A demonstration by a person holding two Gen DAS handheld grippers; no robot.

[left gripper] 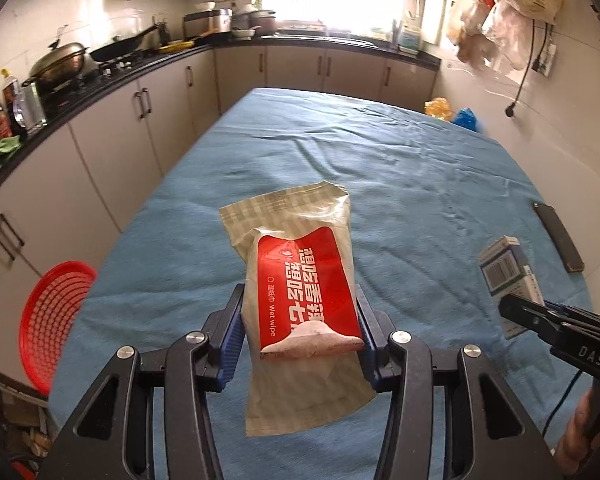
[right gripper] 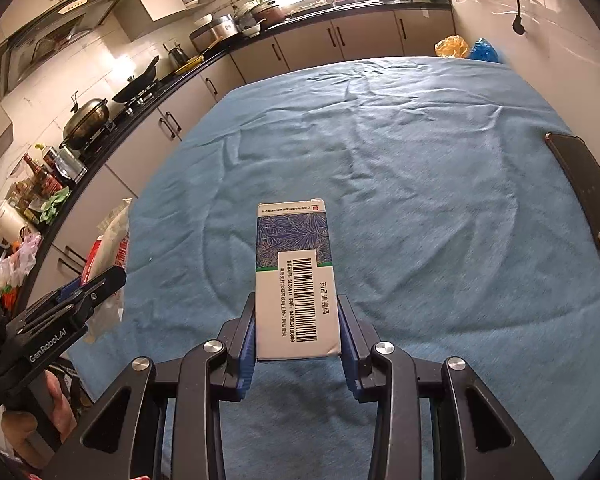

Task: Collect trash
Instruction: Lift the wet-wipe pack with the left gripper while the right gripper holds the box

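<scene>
My left gripper (left gripper: 300,300) is shut on a red and white wet-wipe packet (left gripper: 304,284) and holds it above the blue tablecloth (left gripper: 380,168). My right gripper (right gripper: 298,304) is shut on a white and blue medicine box (right gripper: 296,276) with a barcode, held above the cloth. The box (left gripper: 508,272) and the right gripper also show at the right of the left wrist view. The packet (right gripper: 108,248) and the left gripper show at the left of the right wrist view. A red mesh basket (left gripper: 52,316) sits low beside the table's left edge.
A dark phone (right gripper: 588,188) lies near the table's right edge, also in the left wrist view (left gripper: 558,236). Yellow and blue bags (right gripper: 466,48) sit beyond the far right corner. Kitchen counters with pans (left gripper: 72,60) run along the left and back. Bags hang on the right wall (left gripper: 500,12).
</scene>
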